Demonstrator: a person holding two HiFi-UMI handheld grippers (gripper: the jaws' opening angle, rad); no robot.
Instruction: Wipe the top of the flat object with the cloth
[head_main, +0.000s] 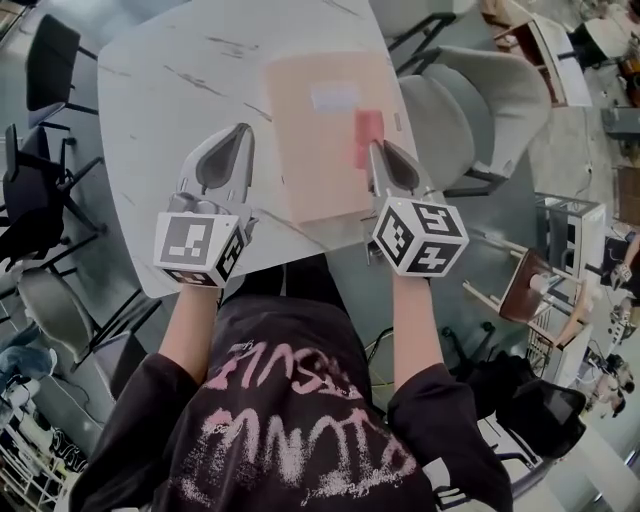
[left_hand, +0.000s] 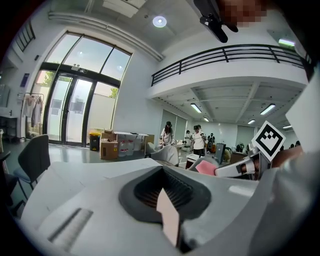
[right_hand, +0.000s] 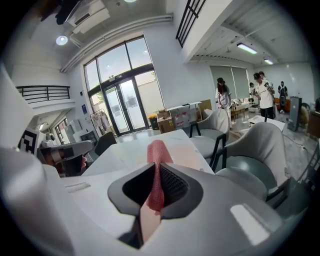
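Pinching the pink cloth (head_main: 366, 135) in the right gripper (head_main: 373, 152) at centre frame, we are planning flat, overlapping strokes across the peach flat object (head_main: 310, 150), with the left gripper (head_main: 243, 135) pressed together, empty.

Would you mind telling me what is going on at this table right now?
A person is working with a hand-held gripper in each hand over a white table. The right gripper is shut on a pink cloth, held at the right side of a flat peach-coloured object that lies on the table. The left gripper is shut on nothing and sits just left of the object. Whether the cloth is pressing on the surface cannot be told.
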